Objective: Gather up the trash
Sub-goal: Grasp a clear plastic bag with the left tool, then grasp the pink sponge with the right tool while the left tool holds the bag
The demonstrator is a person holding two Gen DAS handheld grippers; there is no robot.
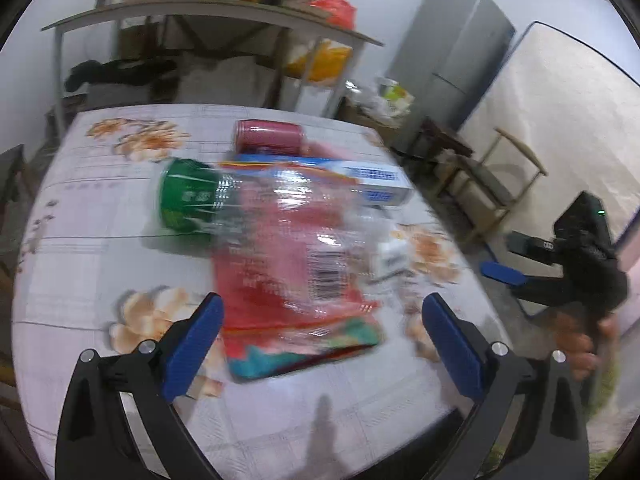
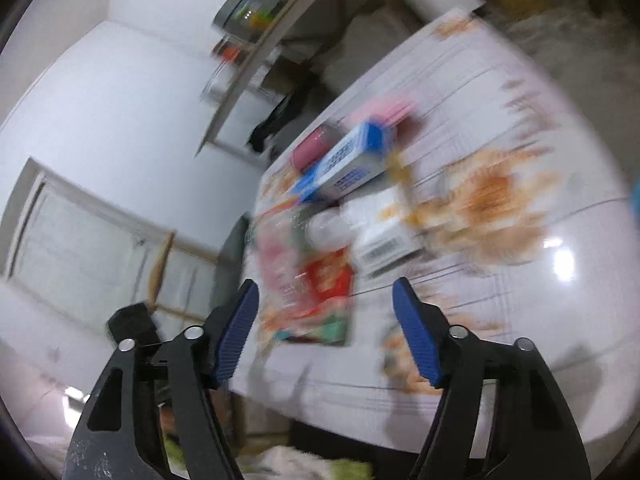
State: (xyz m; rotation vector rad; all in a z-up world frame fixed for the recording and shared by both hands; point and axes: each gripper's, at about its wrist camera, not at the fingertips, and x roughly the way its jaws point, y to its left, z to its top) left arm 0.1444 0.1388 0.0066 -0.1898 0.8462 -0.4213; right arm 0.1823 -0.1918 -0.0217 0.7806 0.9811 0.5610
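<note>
Hovering over flowered counter (image 1: 100, 216): left gripper (image 1: 322, 334), blue fingers (image 1: 196, 344) apart, nothing between. Right gripper (image 2: 324, 330) likewise spread and empty, at counter edge. Just ahead, trash heap mid-counter: red snack wrapper (image 1: 288, 280) nearest, green can (image 1: 186, 200) on its side, touching wrapper; white small box (image 2: 384, 236) beside; blue-white carton (image 1: 360, 180) behind; pink can (image 1: 268, 136) farthest. Beyond, shelf (image 1: 208, 16), grey fridge (image 1: 452, 52). Heavy blur.

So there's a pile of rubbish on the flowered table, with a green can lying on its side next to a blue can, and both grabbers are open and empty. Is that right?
Nearly. The can behind the green can is pink-red, not blue; the left wrist view shows it. The blue thing is a blue-and-white box. The rest holds: rubbish on the flowered table, left gripper and right gripper open and empty.
</note>
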